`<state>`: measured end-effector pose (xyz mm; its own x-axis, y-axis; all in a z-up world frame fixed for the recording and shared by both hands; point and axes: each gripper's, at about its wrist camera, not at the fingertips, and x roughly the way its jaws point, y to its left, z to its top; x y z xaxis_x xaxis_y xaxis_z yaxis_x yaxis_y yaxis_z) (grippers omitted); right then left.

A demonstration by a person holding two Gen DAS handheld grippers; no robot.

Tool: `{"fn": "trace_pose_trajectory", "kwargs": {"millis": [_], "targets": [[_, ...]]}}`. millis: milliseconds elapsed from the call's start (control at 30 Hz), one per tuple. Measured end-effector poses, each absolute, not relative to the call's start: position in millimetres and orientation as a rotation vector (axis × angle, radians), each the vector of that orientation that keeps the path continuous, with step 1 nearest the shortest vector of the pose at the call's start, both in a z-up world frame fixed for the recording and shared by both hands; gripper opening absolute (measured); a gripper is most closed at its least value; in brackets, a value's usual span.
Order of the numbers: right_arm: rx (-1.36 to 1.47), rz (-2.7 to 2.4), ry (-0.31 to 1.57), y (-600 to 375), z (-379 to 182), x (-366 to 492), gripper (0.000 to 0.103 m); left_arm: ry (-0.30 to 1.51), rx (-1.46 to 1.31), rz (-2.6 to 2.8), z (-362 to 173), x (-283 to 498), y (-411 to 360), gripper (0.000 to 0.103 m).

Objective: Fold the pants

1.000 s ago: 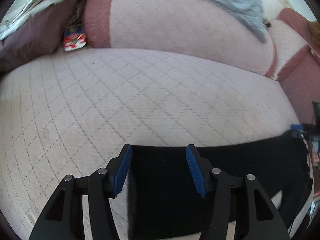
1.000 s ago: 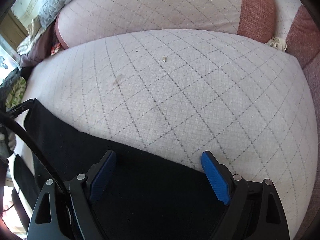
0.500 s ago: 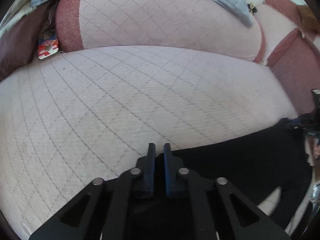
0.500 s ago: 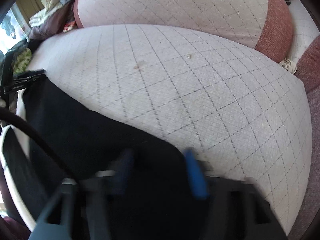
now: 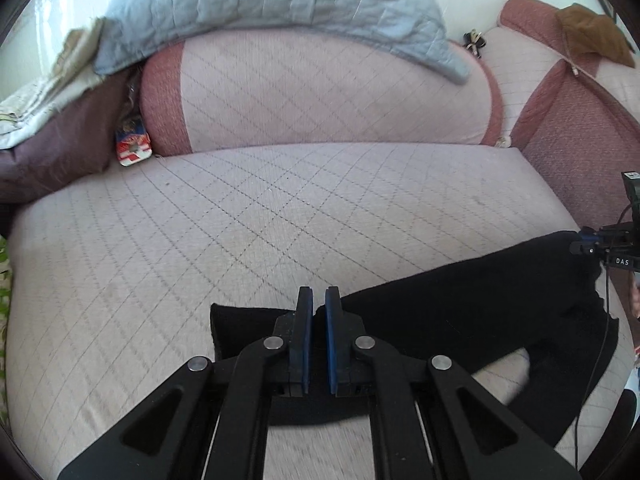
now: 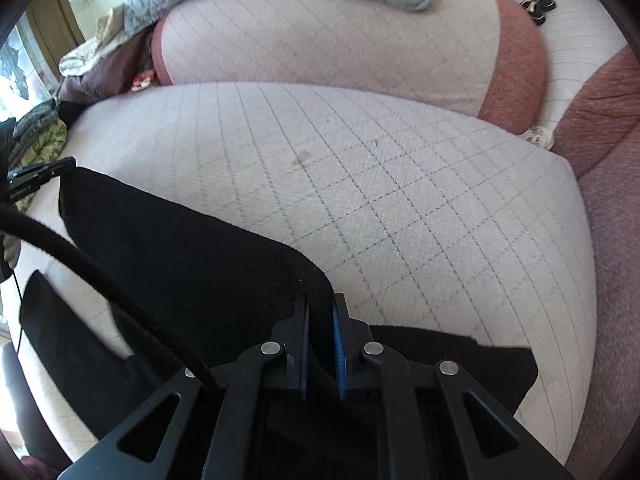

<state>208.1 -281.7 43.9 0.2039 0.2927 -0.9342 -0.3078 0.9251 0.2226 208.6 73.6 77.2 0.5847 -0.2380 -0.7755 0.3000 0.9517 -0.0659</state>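
Black pants (image 5: 460,312) lie along the near edge of a quilted pink sofa seat (image 5: 248,216). My left gripper (image 5: 318,300) is shut on the upper edge of the pants near one end, and the cloth is lifted off the seat there. In the right wrist view my right gripper (image 6: 320,308) is shut on the same edge of the pants (image 6: 180,256) near the other end, with the fabric raised into a peak at the blue pads (image 6: 338,336). Each gripper shows at the far edge of the other's view, pinching cloth. The lower part of the pants hangs out of sight.
The sofa's back cushion (image 5: 312,88) rises behind the seat, with a grey-blue quilt (image 5: 260,4) draped over it. A dark red armrest (image 5: 576,128) stands at the right. A small red and white packet (image 5: 133,147) sits in the left corner. A black cable (image 6: 100,276) crosses the right wrist view.
Both grippers closed from open onto the top edge of the pants. Both then rose, drawing the black cloth up off the seat.
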Motion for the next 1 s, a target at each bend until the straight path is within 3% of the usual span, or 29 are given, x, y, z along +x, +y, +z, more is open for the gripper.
{"fn": "trace_pose_trajectory", "kwargs": {"millis": [467,833,1000], "targets": [[0.037,0.427,1.279,-277.4,86.9,103.6,0.011,0.774,0.031,-0.302,103.7,74.5,87.4,0.006],[0.115,0.386,1.332,-288.2,65.2,22.9,0.012,0.800,0.039,-0.277,67.2,-11.4,88.8,0.006],[0.173,0.363,1.342,-301.4,57.8,-3.2,0.017,0.856,0.006,-0.230,45.9,-34.6,102.7,0.006]]}}
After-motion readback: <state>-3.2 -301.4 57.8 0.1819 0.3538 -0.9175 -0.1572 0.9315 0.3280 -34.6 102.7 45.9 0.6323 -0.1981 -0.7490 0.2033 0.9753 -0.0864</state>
